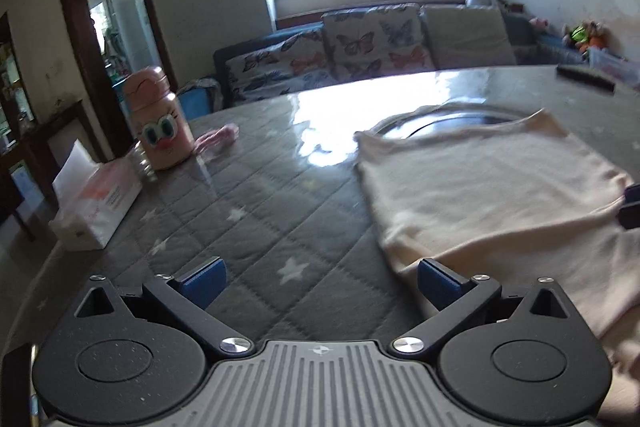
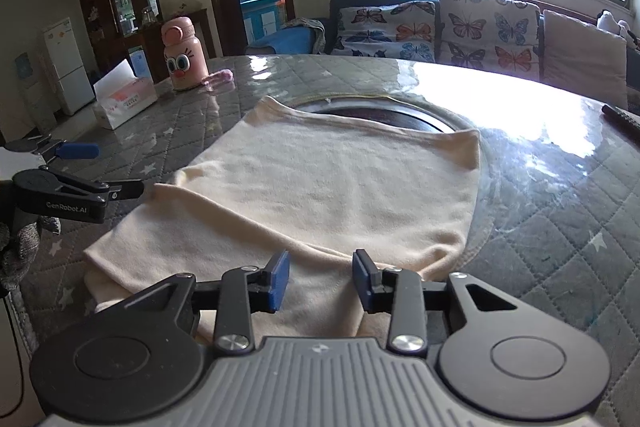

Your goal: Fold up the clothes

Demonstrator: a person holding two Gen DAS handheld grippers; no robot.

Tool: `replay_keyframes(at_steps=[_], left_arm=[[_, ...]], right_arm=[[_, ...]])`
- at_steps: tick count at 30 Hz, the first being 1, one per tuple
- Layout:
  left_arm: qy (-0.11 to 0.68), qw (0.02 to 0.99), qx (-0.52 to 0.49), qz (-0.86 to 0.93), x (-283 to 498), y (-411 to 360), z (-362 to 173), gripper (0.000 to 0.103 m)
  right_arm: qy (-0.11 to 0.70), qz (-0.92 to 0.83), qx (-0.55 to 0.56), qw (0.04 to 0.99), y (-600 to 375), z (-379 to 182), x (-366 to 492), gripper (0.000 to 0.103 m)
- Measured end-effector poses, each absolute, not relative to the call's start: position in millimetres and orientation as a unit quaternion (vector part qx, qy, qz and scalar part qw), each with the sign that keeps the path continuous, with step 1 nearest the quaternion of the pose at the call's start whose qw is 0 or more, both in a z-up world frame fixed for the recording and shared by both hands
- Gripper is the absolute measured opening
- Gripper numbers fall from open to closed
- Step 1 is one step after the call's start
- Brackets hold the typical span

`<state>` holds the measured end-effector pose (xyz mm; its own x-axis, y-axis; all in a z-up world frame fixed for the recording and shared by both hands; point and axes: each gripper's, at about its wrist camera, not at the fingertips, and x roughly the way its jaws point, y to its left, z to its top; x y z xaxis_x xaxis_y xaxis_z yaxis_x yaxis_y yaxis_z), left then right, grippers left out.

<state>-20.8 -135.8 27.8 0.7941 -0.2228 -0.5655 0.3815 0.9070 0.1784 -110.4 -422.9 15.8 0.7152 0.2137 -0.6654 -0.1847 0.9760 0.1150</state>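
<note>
A cream garment (image 2: 320,195) lies folded flat on a round table covered in grey quilted cloth (image 2: 560,227) with white stars, its far edge draped over a dark round recess (image 2: 384,115) at the table's middle. The right gripper (image 2: 320,281) hovers over the near fold, blue-padded fingers partly apart and holding nothing. The left gripper (image 1: 322,277) sits at the garment's left edge, fingers spread wide and empty — one pad over bare quilt, the other over the fabric.

Only the right view shows a gloved hand (image 2: 18,247) behind the left gripper. Both views show a pink cartoon-faced bottle (image 1: 160,119) and a tissue pack (image 1: 96,203) on the far left. The left view is blurred, and the garment's right side is cut off there.
</note>
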Motion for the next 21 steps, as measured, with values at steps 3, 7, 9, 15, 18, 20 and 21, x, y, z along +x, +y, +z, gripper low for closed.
replay_keyframes(at_steps=[3, 7, 9, 15, 18, 20, 21], left_arm=[[0.272, 0.933, 0.153, -0.178, -18, -154, 27, 0.103], [0.29, 0.927, 0.165, -0.172, -4, -161, 13, 0.103], [0.297, 0.925, 0.169, -0.167, 0, -159, 8, 0.103], [0.291, 0.926, 0.172, -0.169, -6, -157, 11, 0.103], [0.285, 0.926, 0.176, -0.172, -13, -157, 15, 0.103], [0.28, 0.927, 0.18, -0.174, -19, -154, 19, 0.103], [0.277, 0.927, 0.182, -0.176, -22, -153, 21, 0.103]], right_arm=[[0.36, 0.108, 0.017, 0.926, -421, 16, -109, 0.035], [0.358, 0.109, 0.014, 0.927, -419, 16, -108, 0.035], [0.358, 0.107, 0.013, 0.927, -421, 16, -110, 0.035], [0.348, 0.105, 0.01, 0.932, -424, 22, -116, 0.036], [0.345, 0.113, 0.004, 0.932, -421, 22, -117, 0.038], [0.353, 0.116, -0.004, 0.928, -419, 17, -117, 0.039], [0.357, 0.114, -0.008, 0.927, -419, 15, -116, 0.039]])
